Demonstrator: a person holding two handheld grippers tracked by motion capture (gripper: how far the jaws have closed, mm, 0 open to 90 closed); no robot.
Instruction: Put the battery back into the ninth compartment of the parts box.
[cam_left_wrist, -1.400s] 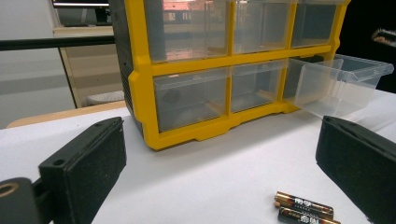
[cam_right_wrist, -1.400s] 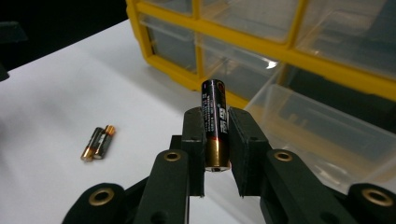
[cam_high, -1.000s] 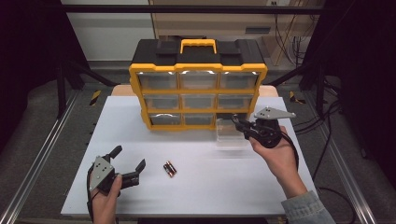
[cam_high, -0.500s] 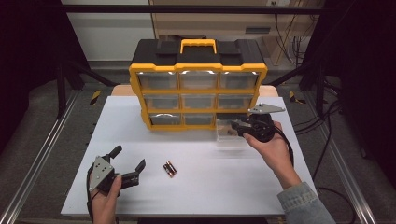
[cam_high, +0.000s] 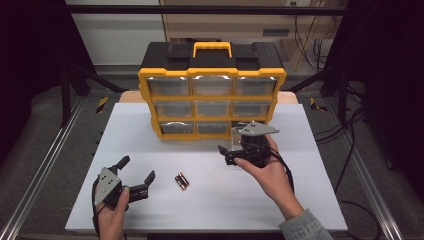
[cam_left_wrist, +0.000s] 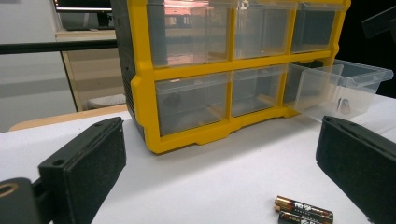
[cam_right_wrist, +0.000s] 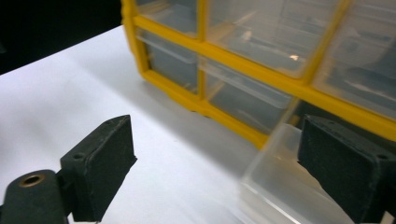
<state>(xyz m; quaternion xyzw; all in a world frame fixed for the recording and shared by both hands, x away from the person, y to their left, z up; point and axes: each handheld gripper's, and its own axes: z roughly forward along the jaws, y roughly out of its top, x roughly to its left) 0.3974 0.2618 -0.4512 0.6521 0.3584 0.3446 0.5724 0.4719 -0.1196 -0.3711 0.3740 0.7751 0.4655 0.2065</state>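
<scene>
A yellow and black drawer cabinet (cam_high: 212, 102) stands at the back of the white table (cam_high: 300, 200). Its clear bottom-right drawer (cam_left_wrist: 345, 86) is pulled out, with a small dark item inside. My right gripper (cam_high: 225, 155) hovers just in front of that drawer (cam_right_wrist: 280, 186), pointing left. Its jaws have just been opening and stand open with nothing between them. Two batteries (cam_high: 181, 181) lie side by side on the table. My left gripper (cam_high: 136, 168) rests open at the front left, facing the batteries (cam_left_wrist: 303, 211) and the cabinet (cam_left_wrist: 196, 135).
The cabinet's other drawers (cam_high: 212, 107) are pushed in. Dark metal frame rails (cam_high: 45, 165) run along both sides of the table. Cables (cam_high: 350, 135) hang at the right.
The right gripper has moved left and toward the table's front, away from the drawer's right end, and its jaws have opened. The left gripper has kept still.
</scene>
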